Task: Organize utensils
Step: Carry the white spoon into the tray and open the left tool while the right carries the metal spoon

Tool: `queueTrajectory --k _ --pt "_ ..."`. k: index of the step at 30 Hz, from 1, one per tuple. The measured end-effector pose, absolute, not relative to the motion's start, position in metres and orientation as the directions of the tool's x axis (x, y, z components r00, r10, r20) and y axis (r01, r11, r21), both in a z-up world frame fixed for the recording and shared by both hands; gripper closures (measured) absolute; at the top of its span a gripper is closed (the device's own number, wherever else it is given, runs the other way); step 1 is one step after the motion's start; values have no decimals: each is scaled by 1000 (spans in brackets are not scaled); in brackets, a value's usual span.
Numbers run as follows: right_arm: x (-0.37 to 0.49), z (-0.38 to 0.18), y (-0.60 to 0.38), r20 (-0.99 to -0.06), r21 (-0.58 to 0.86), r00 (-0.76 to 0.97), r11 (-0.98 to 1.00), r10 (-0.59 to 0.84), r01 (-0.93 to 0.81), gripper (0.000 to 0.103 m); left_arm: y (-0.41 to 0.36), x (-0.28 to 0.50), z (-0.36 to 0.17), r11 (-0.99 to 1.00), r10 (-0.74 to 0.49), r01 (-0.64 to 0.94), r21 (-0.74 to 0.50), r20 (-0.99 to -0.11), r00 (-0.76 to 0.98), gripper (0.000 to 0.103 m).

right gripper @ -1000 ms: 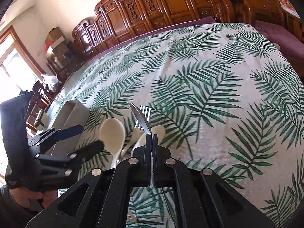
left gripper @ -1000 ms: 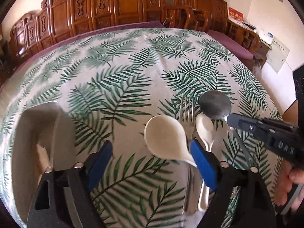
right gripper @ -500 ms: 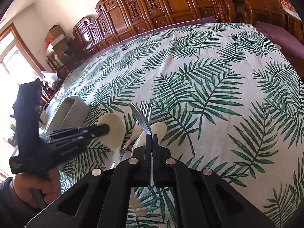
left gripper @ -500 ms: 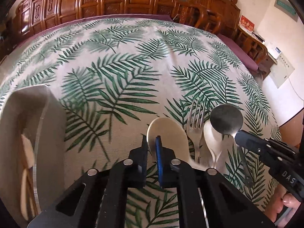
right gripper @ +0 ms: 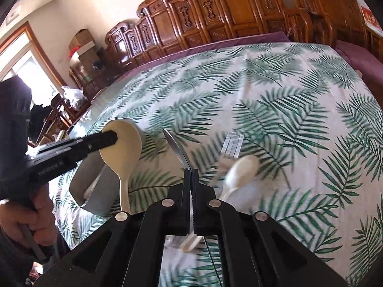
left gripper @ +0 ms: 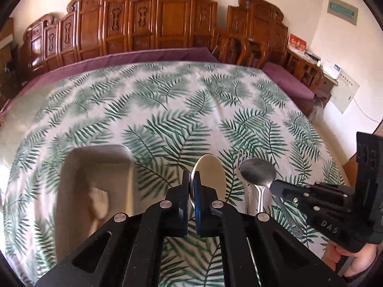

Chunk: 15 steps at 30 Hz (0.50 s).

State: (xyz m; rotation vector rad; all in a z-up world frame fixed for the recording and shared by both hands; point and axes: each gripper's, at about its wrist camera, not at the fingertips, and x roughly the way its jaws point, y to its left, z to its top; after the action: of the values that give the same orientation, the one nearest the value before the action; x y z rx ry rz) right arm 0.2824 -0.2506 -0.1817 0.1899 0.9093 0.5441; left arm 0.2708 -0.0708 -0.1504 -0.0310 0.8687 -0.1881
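Left claw [left gripper: 190, 181] is clamped tight, raised and held level by a bare hand [right gripper: 36, 217]. Right claw [right gripper: 191, 179] is likewise clamped, gripped by a hand [left gripper: 352, 260] low at right.

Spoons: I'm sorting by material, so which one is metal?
The grey metal spoon in the right gripper; the left gripper's big spoon is cream.

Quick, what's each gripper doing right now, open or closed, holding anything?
Left gripper: closed on the large white spoon, lifted off the table.
Right gripper: closed on the metal spoon.
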Motion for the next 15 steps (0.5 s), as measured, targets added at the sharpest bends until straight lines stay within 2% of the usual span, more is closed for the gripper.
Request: queueTrajectory --k 15 --pt "257 -137 -186 -657 392 501 822 564 -412 101 18 250 -100 994 -104 95 -52 -701 705 100"
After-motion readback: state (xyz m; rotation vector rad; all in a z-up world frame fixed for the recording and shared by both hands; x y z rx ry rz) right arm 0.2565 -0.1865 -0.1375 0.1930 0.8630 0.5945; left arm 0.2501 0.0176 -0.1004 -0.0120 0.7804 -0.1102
